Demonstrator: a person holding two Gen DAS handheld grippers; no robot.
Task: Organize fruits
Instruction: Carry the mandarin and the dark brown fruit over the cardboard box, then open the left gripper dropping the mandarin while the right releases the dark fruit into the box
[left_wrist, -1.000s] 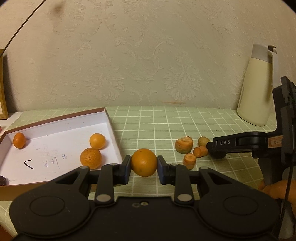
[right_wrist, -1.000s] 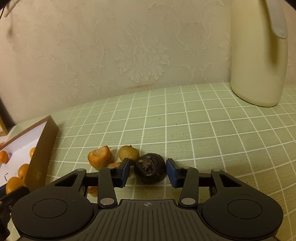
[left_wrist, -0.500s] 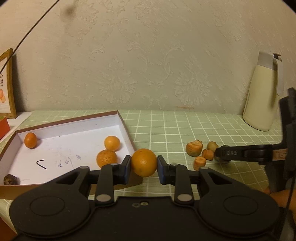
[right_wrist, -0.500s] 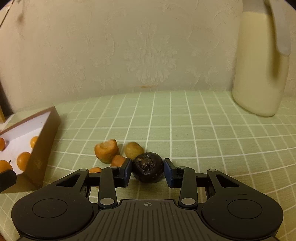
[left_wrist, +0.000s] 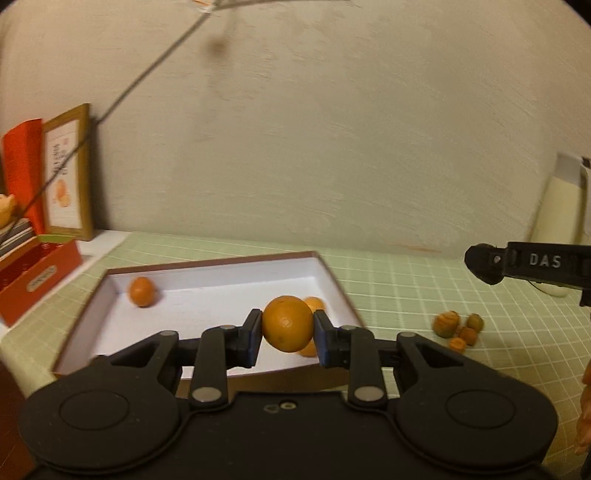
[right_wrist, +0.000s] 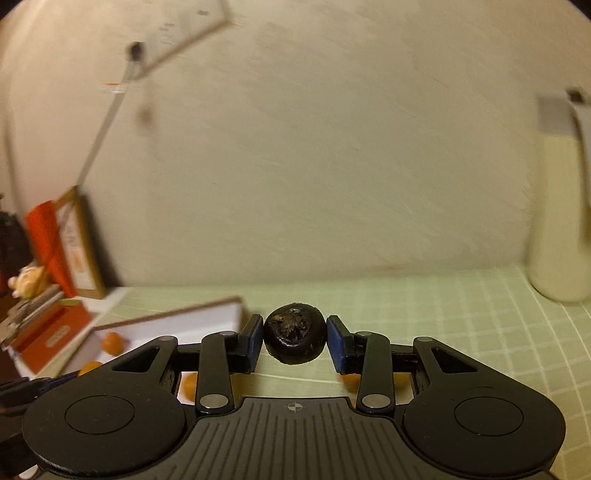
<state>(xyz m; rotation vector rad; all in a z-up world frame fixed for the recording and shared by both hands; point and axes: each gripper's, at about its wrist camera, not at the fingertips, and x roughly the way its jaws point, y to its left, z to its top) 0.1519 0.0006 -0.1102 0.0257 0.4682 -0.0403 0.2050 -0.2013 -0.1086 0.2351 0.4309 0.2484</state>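
Observation:
My left gripper (left_wrist: 287, 325) is shut on a round orange (left_wrist: 284, 317), held in the air over the near right part of a shallow white box (left_wrist: 221, 266) with a brown rim. One small orange (left_wrist: 141, 291) lies at the box's far left, and two more are partly hidden behind the held one. My right gripper (right_wrist: 294, 341) is shut on a dark, wrinkled round fruit (right_wrist: 294, 332), lifted above the green checked cloth. The box (right_wrist: 184, 314) lies below it to the left. One arm of the right gripper (left_wrist: 484, 264) juts in from the right edge of the left wrist view.
Several orange and brown fruit pieces (left_wrist: 456, 328) lie on the cloth right of the box. A cream jug (right_wrist: 561, 221) stands at the back right by the wall. A red box (left_wrist: 37, 280) and a framed picture (left_wrist: 68, 173) stand left of the white box.
Both grippers have risen and swung left toward the box. The right jaws closed on the dark fruit and lifted it off the cloth. The held orange now hangs over the box.

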